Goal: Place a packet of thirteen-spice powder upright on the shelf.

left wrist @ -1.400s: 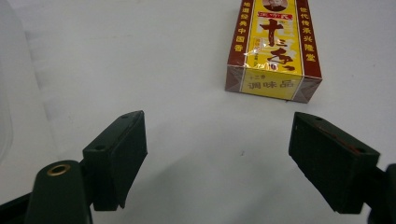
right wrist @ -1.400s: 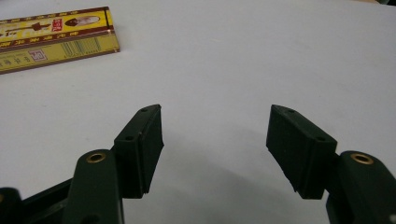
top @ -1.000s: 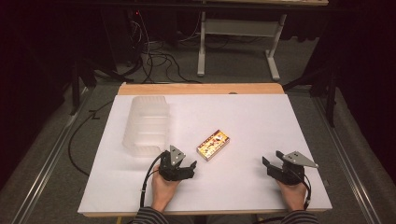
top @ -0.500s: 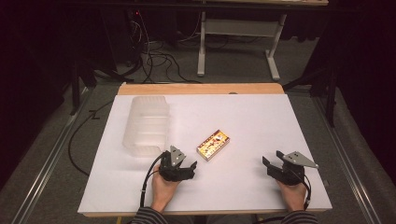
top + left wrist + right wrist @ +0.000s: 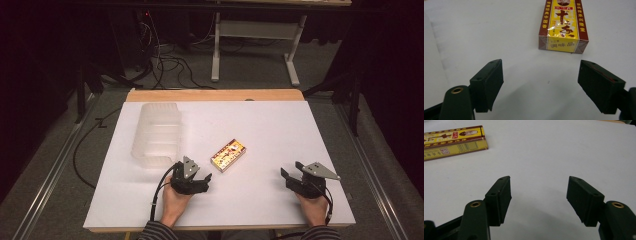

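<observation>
A small yellow and dark red box (image 5: 228, 154) with Chinese print lies flat near the middle of the white table top (image 5: 260, 125). My left gripper (image 5: 204, 180) rests low at the front, just short of the box, jaws open and empty. Through the left gripper view the box (image 5: 563, 23) sits a little ahead, right of centre, beyond the left gripper (image 5: 540, 82). My right gripper (image 5: 286, 176) rests at the front right, open with nothing between its jaws. Its own view has the box (image 5: 452, 142) far off at the upper left of the right gripper (image 5: 539, 197).
A clear plastic container (image 5: 156, 132) stands at the left of the table, just behind my left hand. A wooden edge (image 5: 215, 95) runs along the table's far side. Cables and a desk frame (image 5: 255, 45) are on the floor beyond.
</observation>
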`<state>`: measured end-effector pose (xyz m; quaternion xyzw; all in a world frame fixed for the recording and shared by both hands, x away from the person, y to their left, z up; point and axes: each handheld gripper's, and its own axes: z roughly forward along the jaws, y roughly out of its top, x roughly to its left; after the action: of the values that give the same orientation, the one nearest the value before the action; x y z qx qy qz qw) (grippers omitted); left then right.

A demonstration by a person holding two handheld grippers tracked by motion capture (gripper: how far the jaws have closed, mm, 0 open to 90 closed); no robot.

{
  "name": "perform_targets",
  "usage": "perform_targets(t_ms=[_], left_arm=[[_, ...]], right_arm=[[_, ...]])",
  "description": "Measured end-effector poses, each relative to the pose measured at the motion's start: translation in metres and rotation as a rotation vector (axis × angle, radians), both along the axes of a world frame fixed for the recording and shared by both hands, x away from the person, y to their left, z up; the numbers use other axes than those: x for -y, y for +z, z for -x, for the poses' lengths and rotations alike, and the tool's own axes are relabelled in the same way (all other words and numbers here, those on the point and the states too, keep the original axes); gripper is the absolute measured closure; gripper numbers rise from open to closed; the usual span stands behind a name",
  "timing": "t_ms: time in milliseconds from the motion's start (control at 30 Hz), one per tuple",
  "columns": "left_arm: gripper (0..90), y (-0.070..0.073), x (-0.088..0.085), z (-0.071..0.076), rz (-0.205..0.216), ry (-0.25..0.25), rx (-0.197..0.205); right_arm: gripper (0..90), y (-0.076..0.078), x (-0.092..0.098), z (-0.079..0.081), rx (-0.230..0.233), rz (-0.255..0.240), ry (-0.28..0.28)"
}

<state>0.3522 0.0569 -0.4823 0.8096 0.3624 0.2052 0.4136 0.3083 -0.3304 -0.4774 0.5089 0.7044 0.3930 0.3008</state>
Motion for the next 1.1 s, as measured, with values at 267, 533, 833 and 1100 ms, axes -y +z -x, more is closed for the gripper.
perform_targets(t_ms=[267,533,833,1100], left_arm=[[23.3,0.003,0.003,0.0,0.014,-0.012,0.001],[24.5,0.009,0.007,0.0,0.018,-0.016,0.011],[22.4,0.021,0.014,-0.006,0.018,-0.009,-0.013],[21.2,0.031,0.025,-0.015,0.001,-0.049,-0.037]], right_arm=[[36.6,0.0,0.0,0.0,0.0,-0.004,0.002],[36.5,0.0,0.0,0.001,0.01,-0.004,0.003],[36.5,0.0,0.0,0.001,0.01,-0.003,0.002],[36.4,0.0,0.0,0.001,0.009,-0.003,0.001]])
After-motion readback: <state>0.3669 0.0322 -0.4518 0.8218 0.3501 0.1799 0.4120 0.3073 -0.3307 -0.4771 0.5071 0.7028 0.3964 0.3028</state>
